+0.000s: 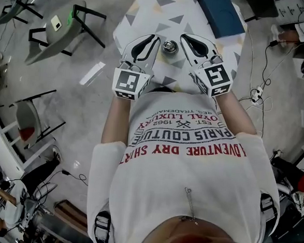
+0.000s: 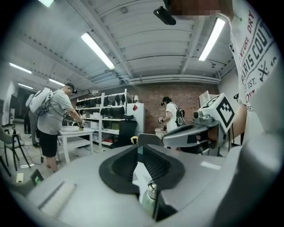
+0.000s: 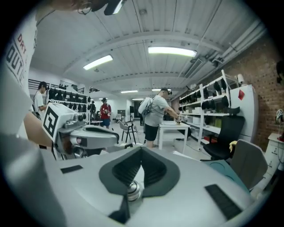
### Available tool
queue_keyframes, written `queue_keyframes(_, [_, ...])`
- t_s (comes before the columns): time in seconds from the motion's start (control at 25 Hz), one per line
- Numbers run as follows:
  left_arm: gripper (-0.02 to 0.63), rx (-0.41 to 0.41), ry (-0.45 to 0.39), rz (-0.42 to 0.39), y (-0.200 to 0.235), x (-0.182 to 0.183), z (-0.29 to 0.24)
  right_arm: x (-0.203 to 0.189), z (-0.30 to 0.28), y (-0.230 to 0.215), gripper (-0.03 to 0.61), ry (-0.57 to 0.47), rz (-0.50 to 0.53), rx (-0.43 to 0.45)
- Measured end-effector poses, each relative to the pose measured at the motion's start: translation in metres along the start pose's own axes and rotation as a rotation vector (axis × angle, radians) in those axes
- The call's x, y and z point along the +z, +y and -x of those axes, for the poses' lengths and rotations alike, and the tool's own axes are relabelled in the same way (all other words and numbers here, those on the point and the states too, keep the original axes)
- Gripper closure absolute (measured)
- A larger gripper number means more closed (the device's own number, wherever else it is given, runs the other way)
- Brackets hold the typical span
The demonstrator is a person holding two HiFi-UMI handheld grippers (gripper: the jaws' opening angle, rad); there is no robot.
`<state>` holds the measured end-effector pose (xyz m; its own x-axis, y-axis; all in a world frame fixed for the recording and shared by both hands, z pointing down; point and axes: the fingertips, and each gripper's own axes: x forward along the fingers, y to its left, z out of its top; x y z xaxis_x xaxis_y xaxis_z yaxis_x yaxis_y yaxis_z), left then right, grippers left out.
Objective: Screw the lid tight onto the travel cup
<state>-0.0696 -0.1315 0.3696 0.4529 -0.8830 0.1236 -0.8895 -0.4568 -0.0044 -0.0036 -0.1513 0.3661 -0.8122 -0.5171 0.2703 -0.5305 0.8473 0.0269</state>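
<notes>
Your left gripper [image 2: 138, 150] has its jaws closed tip to tip, with nothing held. Your right gripper [image 3: 141, 153] is fully closed and also empty. The cup [image 1: 170, 46] stands on the table [image 1: 149, 14], between the two gripper tips and below them. Neither gripper grips it.

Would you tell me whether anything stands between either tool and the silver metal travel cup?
Nothing visible does. The silver metal travel cup stands on the triangle-patterned table, in the gap between the left tool and the right tool, both empty; the dark blue rectangular item lies farther off.
</notes>
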Motion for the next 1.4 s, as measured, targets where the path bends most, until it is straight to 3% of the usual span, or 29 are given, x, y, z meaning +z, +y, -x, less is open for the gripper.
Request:
queue_keyframes(0.08, [0.601, 0.052, -0.011, 0.0, 0.009, 0.009, 0.006, 0.003, 0.003, -0.001, 0.568, -0.01, 0.0, -0.016])
queue_keyframes(0.44, [0.603, 0.145, -0.039, -0.028, 0.025, 0.04, 0.021, 0.018, 0.019, -0.019, 0.568, -0.08, 0.031, -0.09])
queue_keyframes(0.64, [0.603, 0.178, -0.041, -0.012, 0.032, 0.047, 0.024, 0.025, 0.019, -0.017, 0.569, -0.094, 0.034, -0.066])
queue_keyframes(0.96, [0.603, 0.186, 0.006, -0.045, 0.027, 0.039, 0.01, 0.024, 0.019, -0.017, 0.569, -0.082, 0.035, -0.047])
queue_keyframes(1.4, [0.603, 0.175, 0.028, -0.019, 0.027, 0.03, -0.002, 0.022, 0.017, -0.021, 0.569, -0.08, 0.017, -0.05])
